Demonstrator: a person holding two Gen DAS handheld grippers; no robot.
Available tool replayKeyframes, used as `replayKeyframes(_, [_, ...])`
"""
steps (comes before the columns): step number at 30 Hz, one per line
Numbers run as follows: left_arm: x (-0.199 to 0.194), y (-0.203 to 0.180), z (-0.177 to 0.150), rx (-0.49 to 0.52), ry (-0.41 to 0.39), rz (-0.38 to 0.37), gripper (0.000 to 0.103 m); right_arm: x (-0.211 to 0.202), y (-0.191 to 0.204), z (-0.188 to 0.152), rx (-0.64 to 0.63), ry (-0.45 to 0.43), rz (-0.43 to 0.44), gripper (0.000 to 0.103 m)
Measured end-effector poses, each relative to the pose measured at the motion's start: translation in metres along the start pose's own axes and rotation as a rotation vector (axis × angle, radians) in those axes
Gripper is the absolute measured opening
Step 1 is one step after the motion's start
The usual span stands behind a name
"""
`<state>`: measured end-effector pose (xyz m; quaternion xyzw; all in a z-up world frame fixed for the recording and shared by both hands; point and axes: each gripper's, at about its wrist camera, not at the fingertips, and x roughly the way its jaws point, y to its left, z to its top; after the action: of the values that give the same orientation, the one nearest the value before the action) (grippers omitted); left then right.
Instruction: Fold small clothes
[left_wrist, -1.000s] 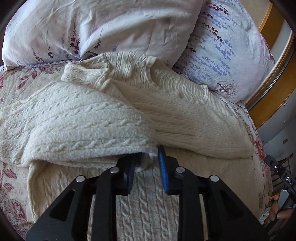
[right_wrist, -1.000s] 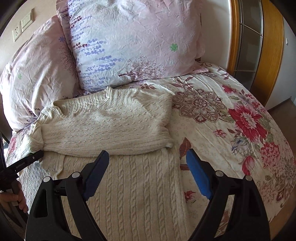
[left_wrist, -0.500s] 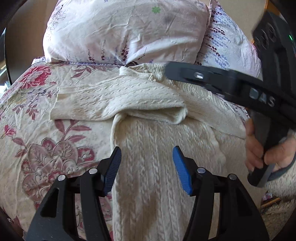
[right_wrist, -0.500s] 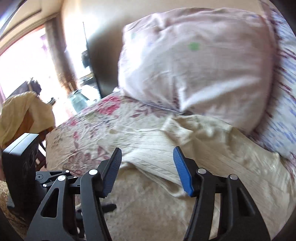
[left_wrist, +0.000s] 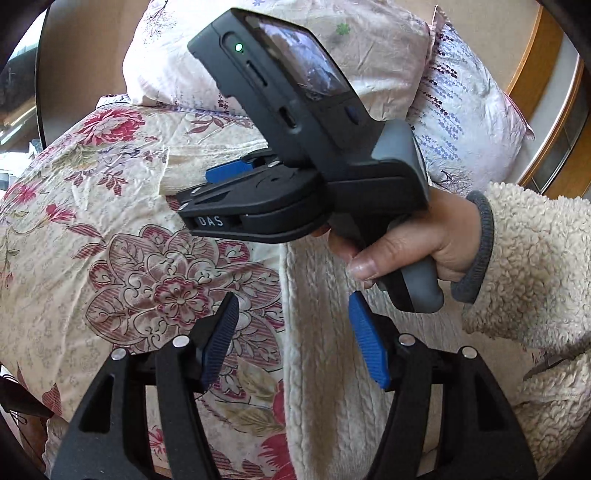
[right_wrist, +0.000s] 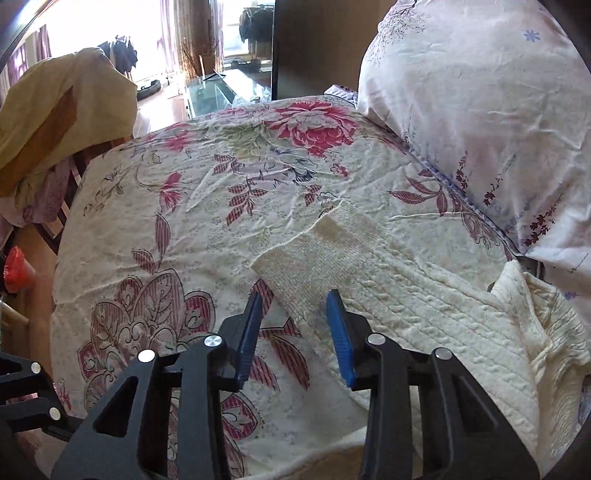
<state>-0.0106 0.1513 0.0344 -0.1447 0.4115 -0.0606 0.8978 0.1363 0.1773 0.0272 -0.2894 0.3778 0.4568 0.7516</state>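
floral bedspread (right_wrist: 192, 206) carries your cream cable-knit sweater (right_wrist: 443, 314), soft and floppy. both grippers gape empty, right gripper (right_wrist: 293, 325) straddling the ribbed sleeve cuff (right_wrist: 325, 251); pinch there. left gripper (left_wrist: 291, 339) hovers.

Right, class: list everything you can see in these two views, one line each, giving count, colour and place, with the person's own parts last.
sweater: one, cream cable-knit, lying on the bed, its sleeve cuff stretched out left
bedspread: one, cream with red flowers, covering the bed
pillows: two, pale pink floral, at the bed's head
yellow cloth: one, draped beside the bed, far left
left gripper: one, black with blue pads, open over the sweater's edge
right gripper: one, black with blue pads, open around the cuff
right hand: one, in a cream fleece sleeve, holding the right gripper's handle
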Motion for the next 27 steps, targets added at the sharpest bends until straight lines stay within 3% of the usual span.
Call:
replayKeyframes(1, [0.000, 0.002, 0.000, -0.007, 0.002, 0.004, 0.062, 0.002, -0.003, 0.000, 0.006, -0.002, -0.013, 0.025])
replayKeyframes(2, [0.000, 0.003, 0.000, -0.014, 0.002, 0.008, 0.063, 0.001, -0.007, -0.001, 0.017, -0.011, -0.019, 0.012])
replayKeyframes(3, [0.000, 0.005, 0.001, -0.020, 0.001, 0.012, 0.063, 0.001, -0.010, 0.000, 0.032, -0.011, -0.029, 0.008])
replayKeyframes(7, [0.002, 0.006, 0.006, -0.029, -0.007, 0.016, 0.065, -0.022, -0.037, -0.003, 0.169, -0.086, -0.007, 0.007])
replayKeyframes(14, [0.014, -0.004, 0.025, -0.011, -0.026, 0.046, 0.072, -0.096, -0.117, -0.035, 0.551, -0.304, 0.022, 0.007])
replayKeyframes(17, [0.022, -0.011, 0.037, 0.018, -0.039, 0.060, 0.074, -0.134, -0.156, -0.071, 0.745, -0.417, -0.005, 0.007])
replayKeyframes(21, [0.039, -0.025, 0.053, 0.090, -0.049, 0.085, 0.075, -0.183, -0.198, -0.150, 1.014, -0.529, -0.132, 0.007])
replayKeyframes(23, [0.050, -0.031, 0.061, 0.128, -0.047, 0.102, 0.075, -0.196, -0.212, -0.198, 1.156, -0.540, -0.196, 0.007])
replayKeyframes(27, [0.070, -0.036, 0.073, 0.174, -0.033, 0.120, 0.075, -0.196, -0.222, -0.275, 1.367, -0.453, -0.274, 0.007])
